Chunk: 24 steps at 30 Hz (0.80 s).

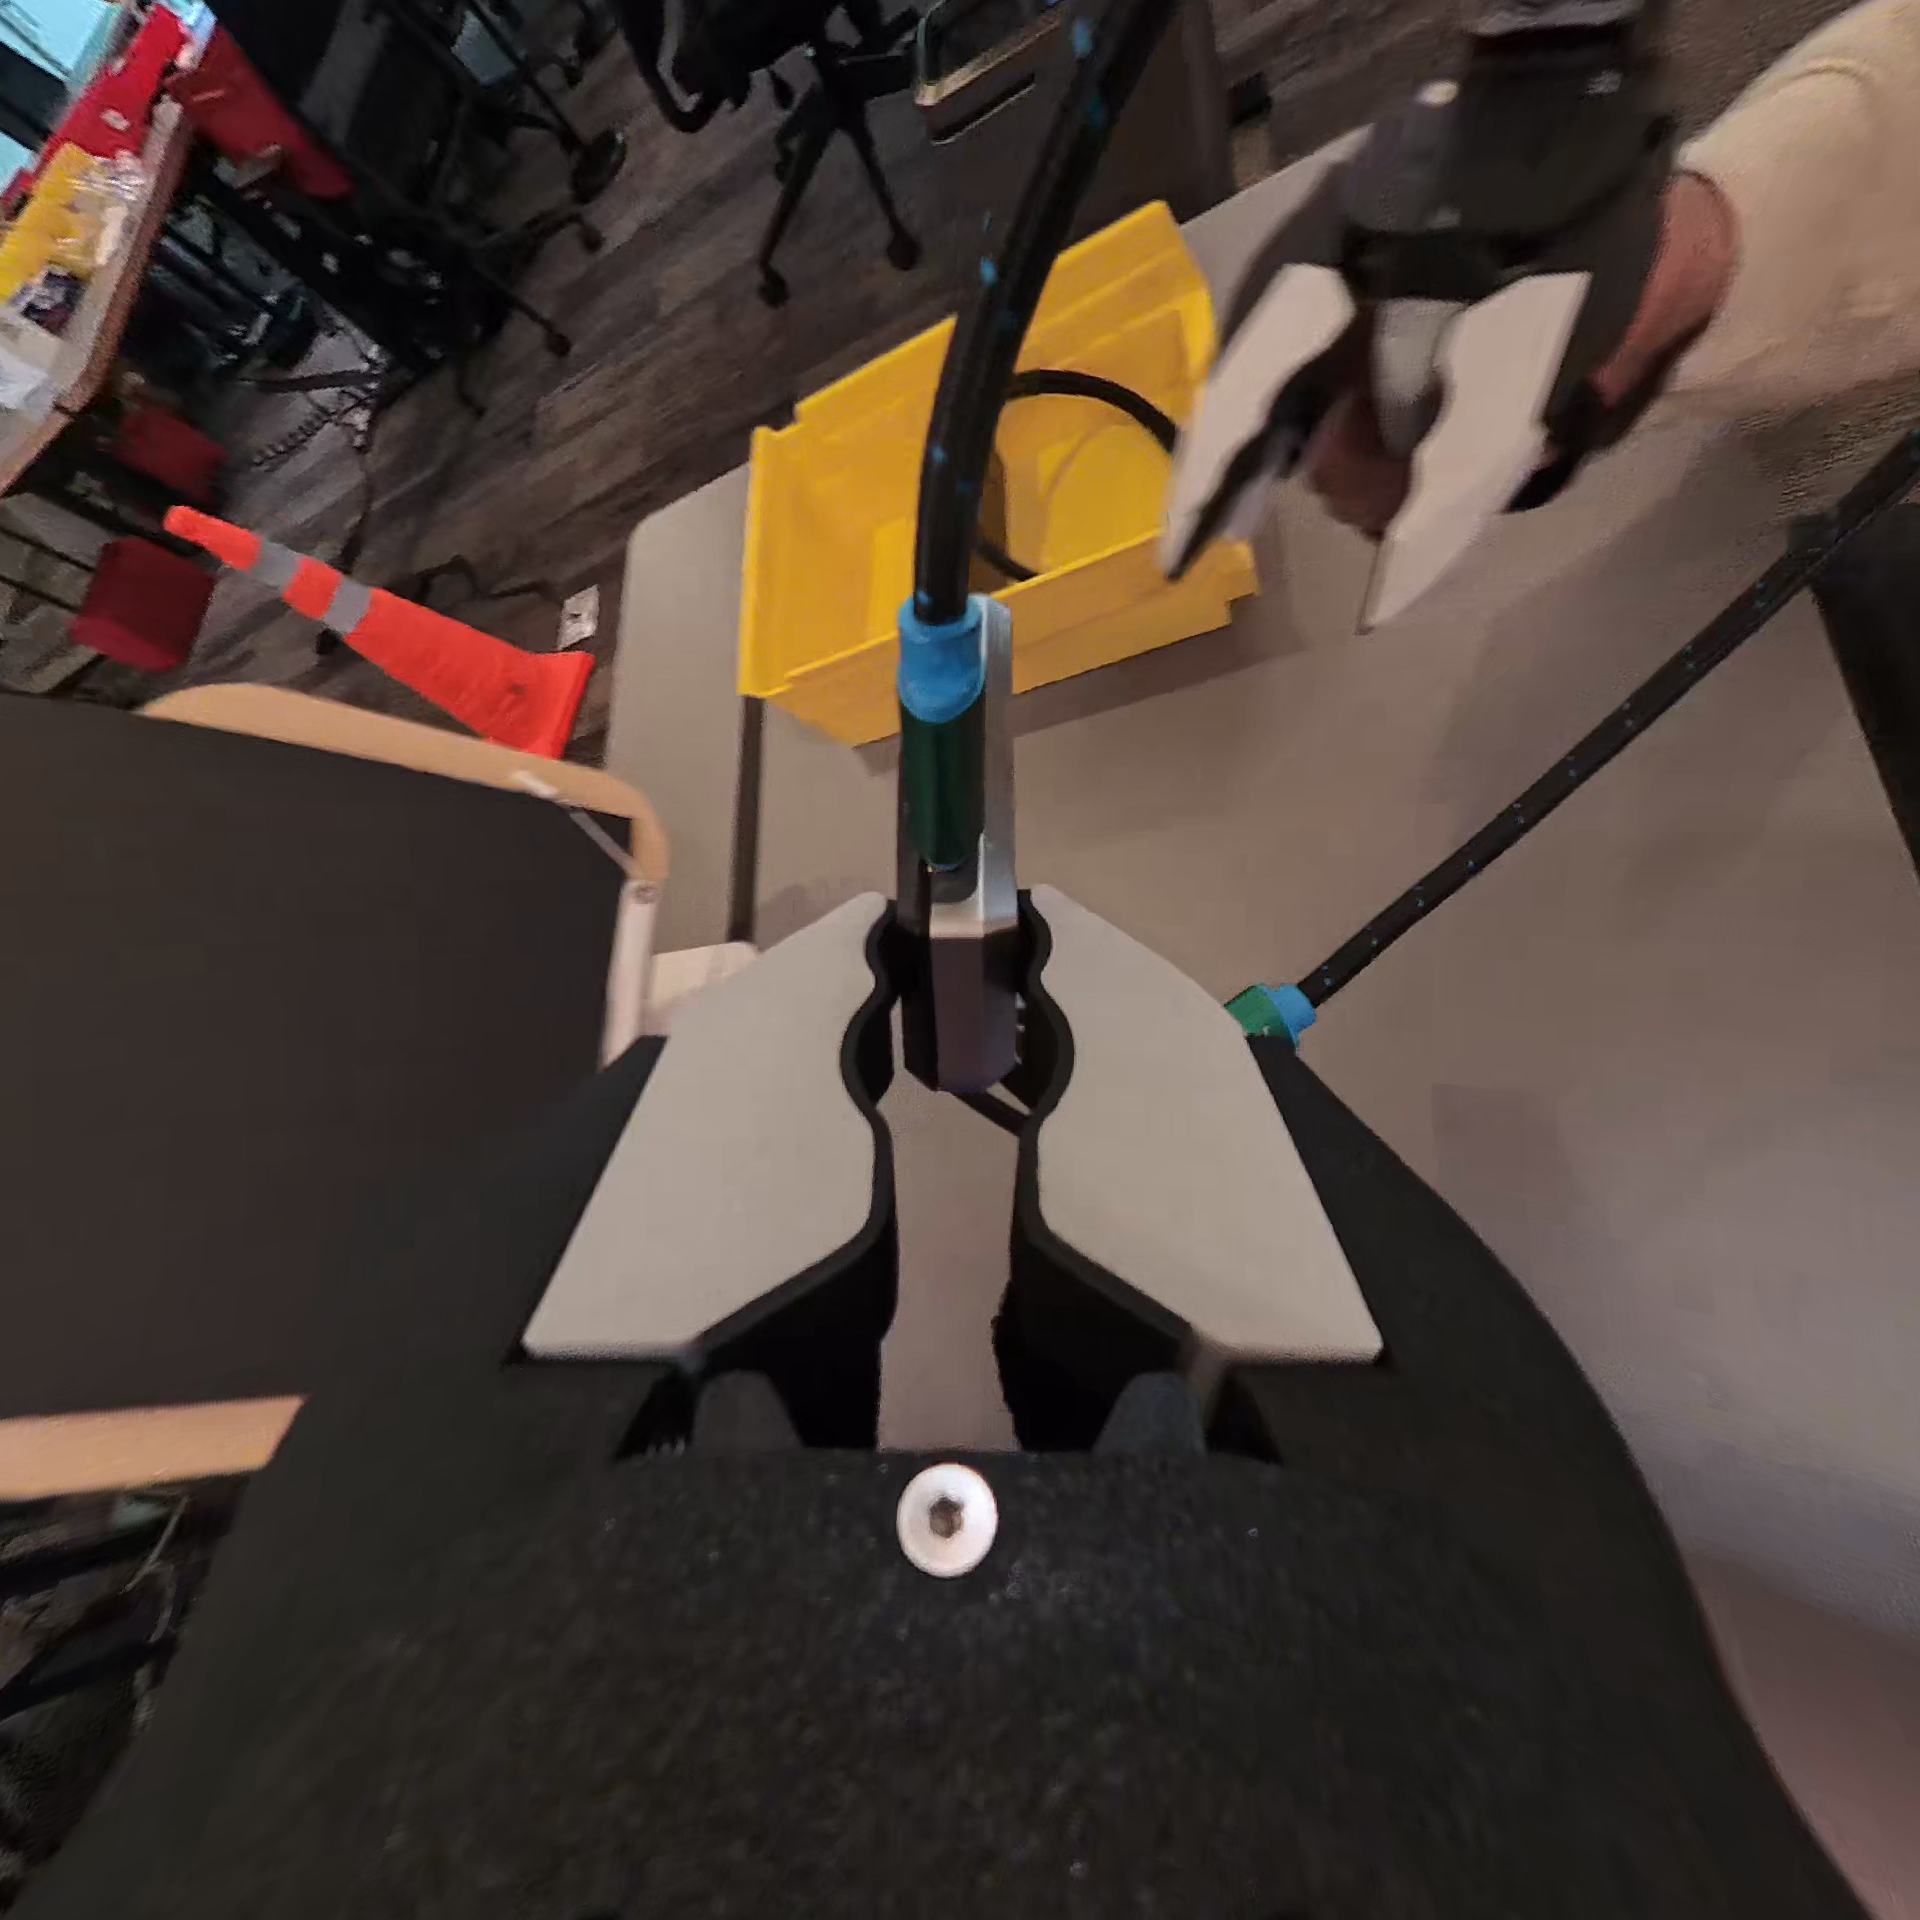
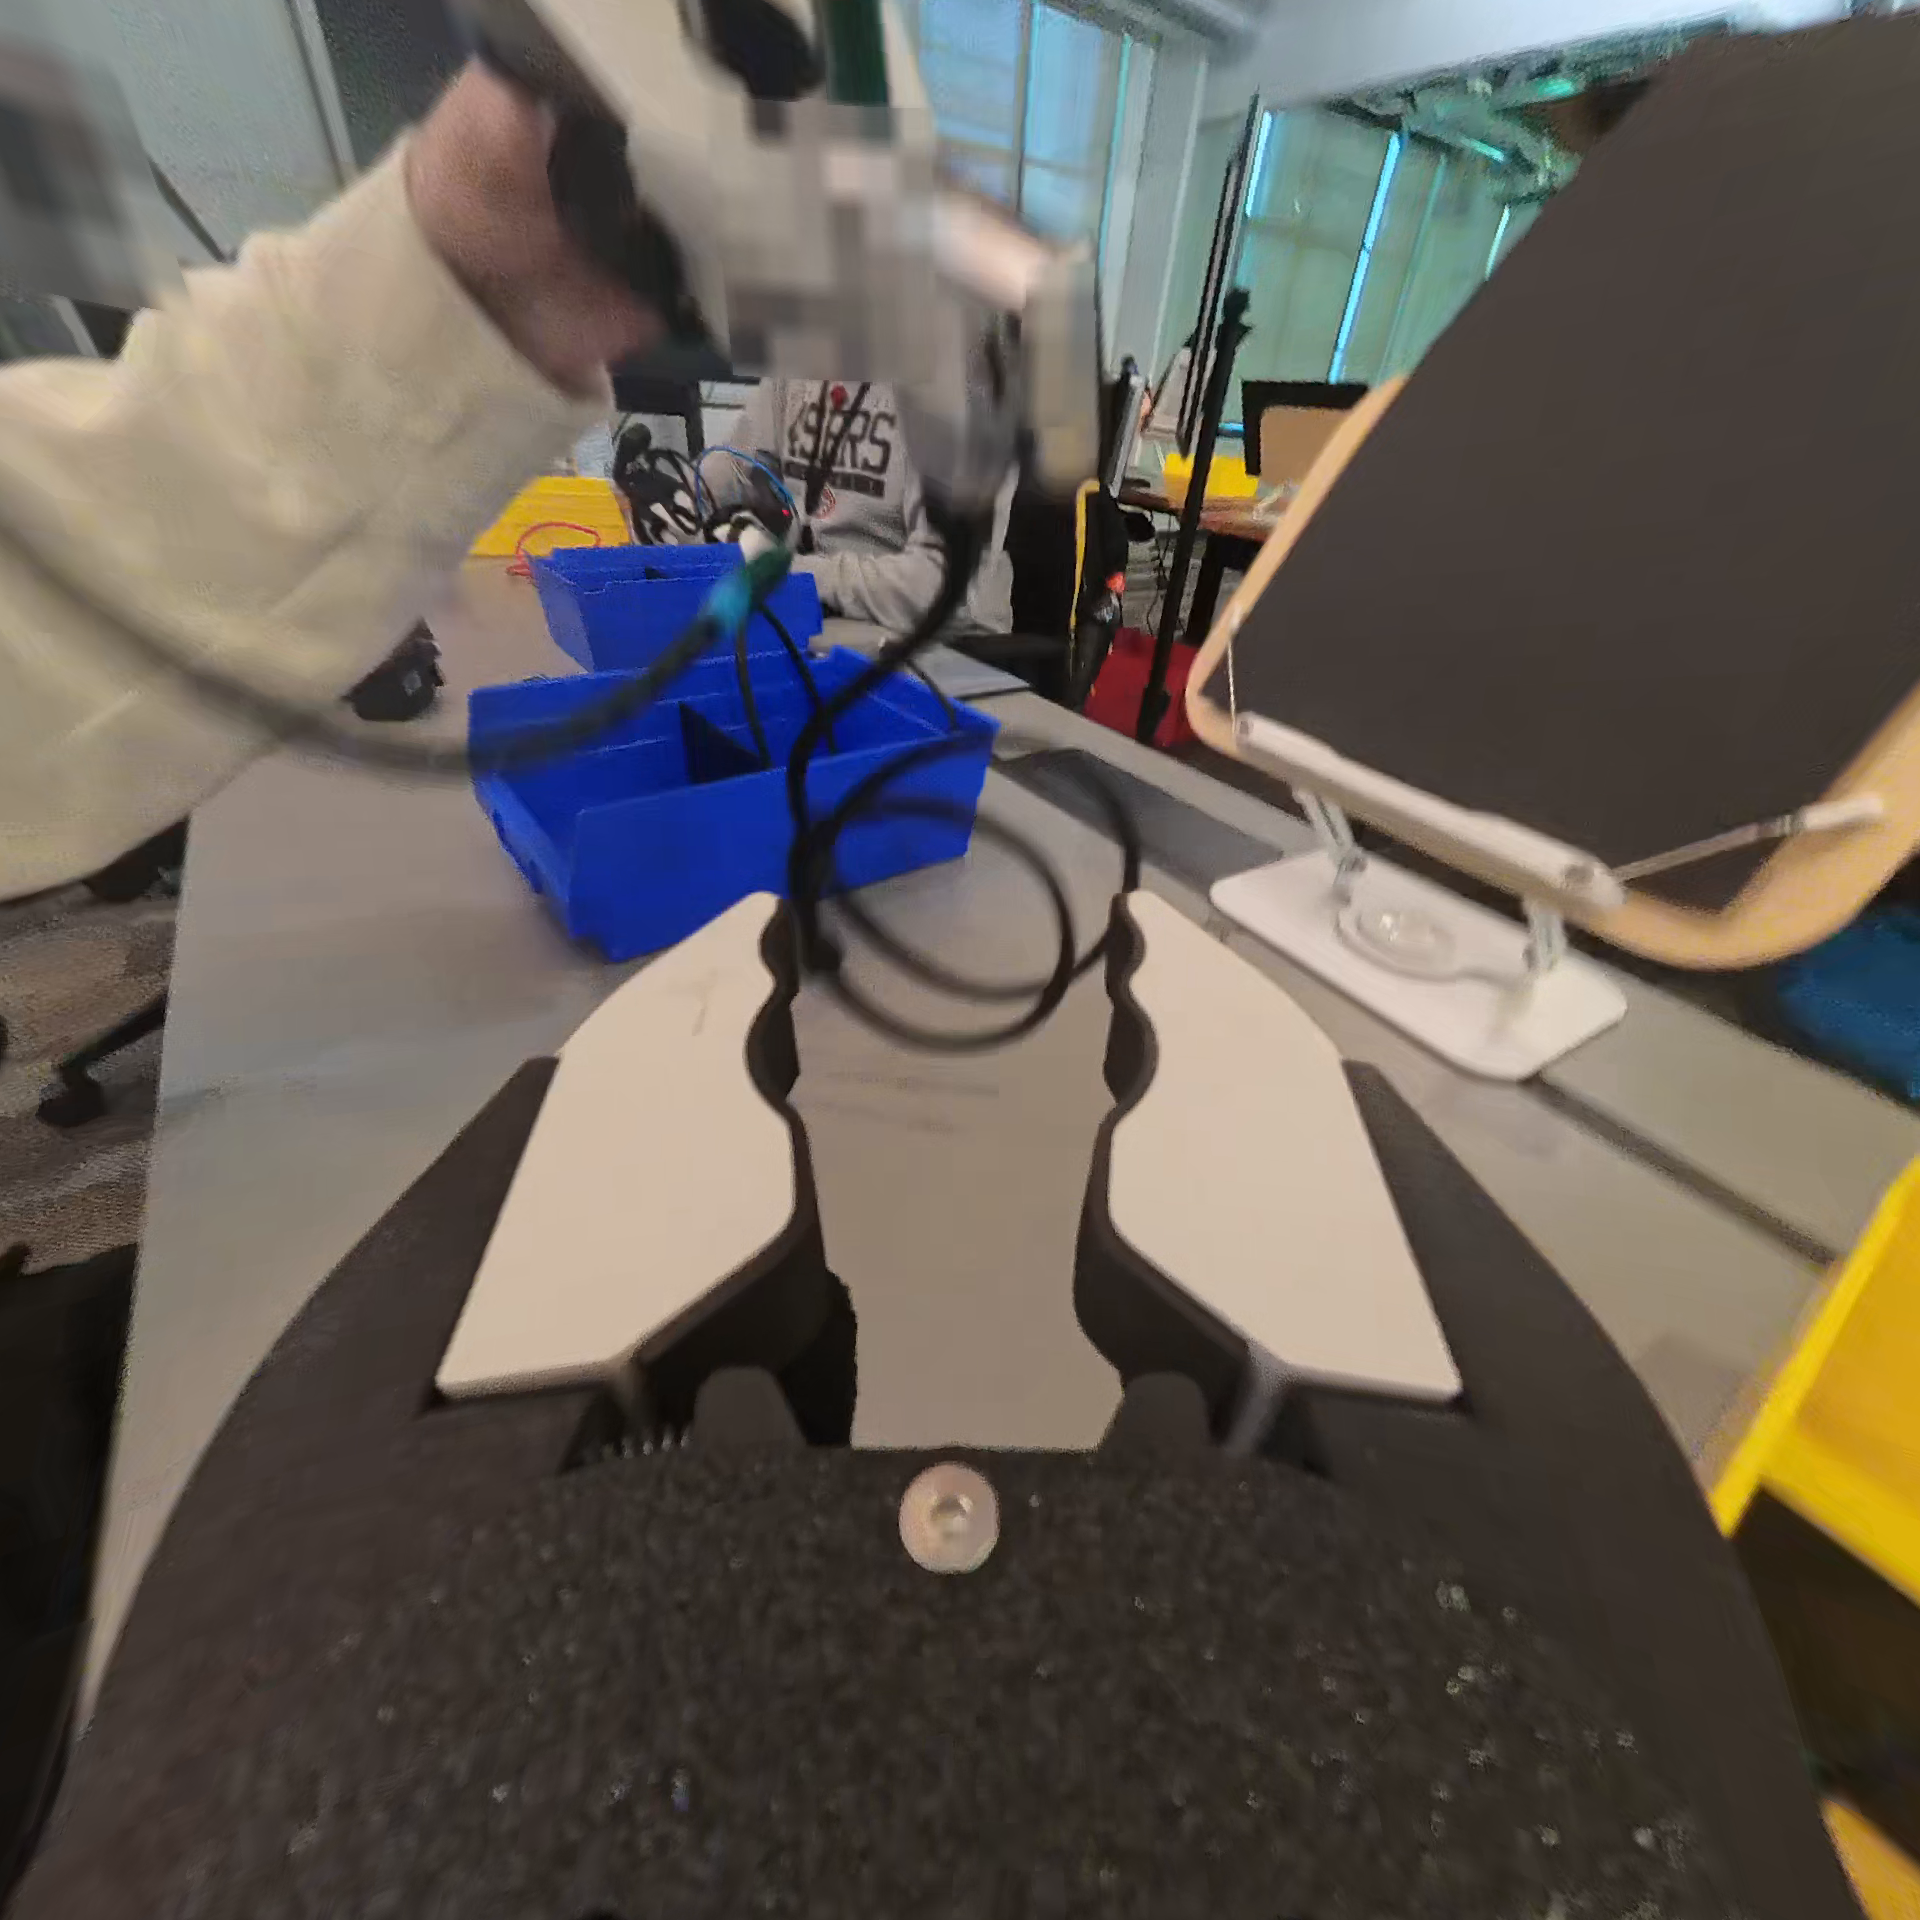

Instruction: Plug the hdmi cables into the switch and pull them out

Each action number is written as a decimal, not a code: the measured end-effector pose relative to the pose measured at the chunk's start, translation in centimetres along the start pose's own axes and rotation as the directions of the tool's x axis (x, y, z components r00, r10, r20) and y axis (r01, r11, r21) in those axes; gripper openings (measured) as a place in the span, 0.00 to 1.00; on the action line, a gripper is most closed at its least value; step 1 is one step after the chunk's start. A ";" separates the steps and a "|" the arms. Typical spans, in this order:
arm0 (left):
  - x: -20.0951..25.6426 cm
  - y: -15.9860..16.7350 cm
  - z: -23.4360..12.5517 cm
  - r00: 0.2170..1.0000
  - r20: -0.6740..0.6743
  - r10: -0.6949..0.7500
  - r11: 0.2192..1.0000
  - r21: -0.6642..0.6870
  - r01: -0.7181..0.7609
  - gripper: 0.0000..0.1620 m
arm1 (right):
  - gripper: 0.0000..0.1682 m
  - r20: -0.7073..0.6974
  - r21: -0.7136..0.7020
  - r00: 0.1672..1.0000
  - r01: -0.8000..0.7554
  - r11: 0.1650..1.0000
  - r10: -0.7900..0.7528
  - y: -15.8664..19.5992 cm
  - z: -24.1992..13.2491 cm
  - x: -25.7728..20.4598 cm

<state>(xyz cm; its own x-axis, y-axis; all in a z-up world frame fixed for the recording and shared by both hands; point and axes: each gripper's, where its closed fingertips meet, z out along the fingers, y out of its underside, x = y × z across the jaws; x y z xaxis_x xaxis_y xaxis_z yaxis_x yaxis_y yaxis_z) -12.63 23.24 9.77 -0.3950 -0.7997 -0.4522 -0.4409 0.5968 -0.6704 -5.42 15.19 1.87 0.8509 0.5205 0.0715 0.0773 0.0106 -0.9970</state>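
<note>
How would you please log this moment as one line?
left tongs: shut on switch | cable: plugged in | right tongs: open, empty

A small dark and silver HDMI switch [image 1: 961, 1003] is held upright in the air between two grey fingers. One black HDMI cable [image 1: 977, 395], with a blue and green collar at its plug, rises from the switch's top and curves away. A second, similar cable [image 1: 1558, 779] stretches off to the right.

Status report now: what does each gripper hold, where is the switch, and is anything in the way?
Left gripper shut on switch, one HDMI cable plugged in. Right gripper open, empty. Second cable unplugged, off to the side. Nothing in the way.
</note>
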 end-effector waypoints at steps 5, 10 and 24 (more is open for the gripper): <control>5.7 0.4 4.2 0.999 -0.047 0.010 0.999 0.036 -0.008 0.12 | 0.33 0.013 -0.041 0.984 0.179 0.983 -0.179 -0.3 4.5 0.4; 7.6 0.2 4.5 1.000 0.011 -0.002 0.995 0.099 0.001 0.13 | 0.15 0.093 0.022 0.950 0.298 0.954 -0.299 0.9 4.5 -1.8; 10.8 1.8 7.9 0.981 -0.029 -0.190 0.939 0.288 0.190 0.26 | 0.12 0.330 -0.006 0.888 0.341 0.940 -0.320 3.8 5.5 -6.1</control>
<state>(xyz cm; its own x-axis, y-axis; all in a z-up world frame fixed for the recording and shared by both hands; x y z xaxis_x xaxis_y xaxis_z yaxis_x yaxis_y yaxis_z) -11.31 15.10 -0.98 -0.3277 -0.8961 -0.2993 -0.2565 0.3893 -0.8847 -13.21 16.73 -2.48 0.5592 0.7409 0.3719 0.3659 0.1819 -0.9127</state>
